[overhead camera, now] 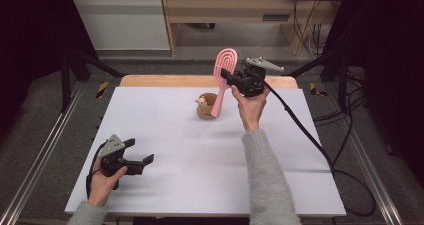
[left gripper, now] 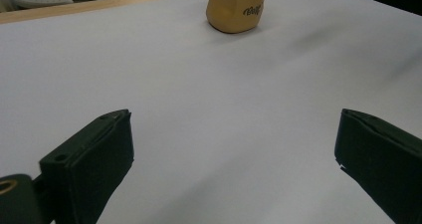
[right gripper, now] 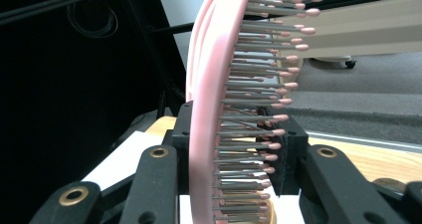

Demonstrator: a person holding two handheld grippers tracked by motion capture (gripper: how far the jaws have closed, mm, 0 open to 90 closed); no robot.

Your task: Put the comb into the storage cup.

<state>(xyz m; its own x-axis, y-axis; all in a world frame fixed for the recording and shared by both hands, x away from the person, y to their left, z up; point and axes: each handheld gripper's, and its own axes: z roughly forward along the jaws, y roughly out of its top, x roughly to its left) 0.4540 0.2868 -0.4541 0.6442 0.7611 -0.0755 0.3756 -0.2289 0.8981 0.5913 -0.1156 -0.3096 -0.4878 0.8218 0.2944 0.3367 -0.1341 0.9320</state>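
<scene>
A pink hairbrush (overhead camera: 223, 75) hangs upright over the far middle of the table, handle pointing down toward a small tan cup (overhead camera: 206, 106). My right gripper (overhead camera: 228, 77) is shut on the brush's head. In the right gripper view the brush (right gripper: 211, 114) stands between the two jaws, its pink-tipped bristles pointing right. My left gripper (overhead camera: 141, 153) rests low at the near left of the table, open and empty. In the left gripper view the tan cup (left gripper: 235, 7) stands far ahead, and the fingers (left gripper: 92, 159) are wide apart.
A white sheet (overhead camera: 200, 155) covers the table, with a wooden edge (overhead camera: 165, 80) at the back. A small figure (overhead camera: 201, 102) sits at the cup's rim. A black cable (overhead camera: 310, 135) trails from the right gripper across the right side. Metal rails run along both table sides.
</scene>
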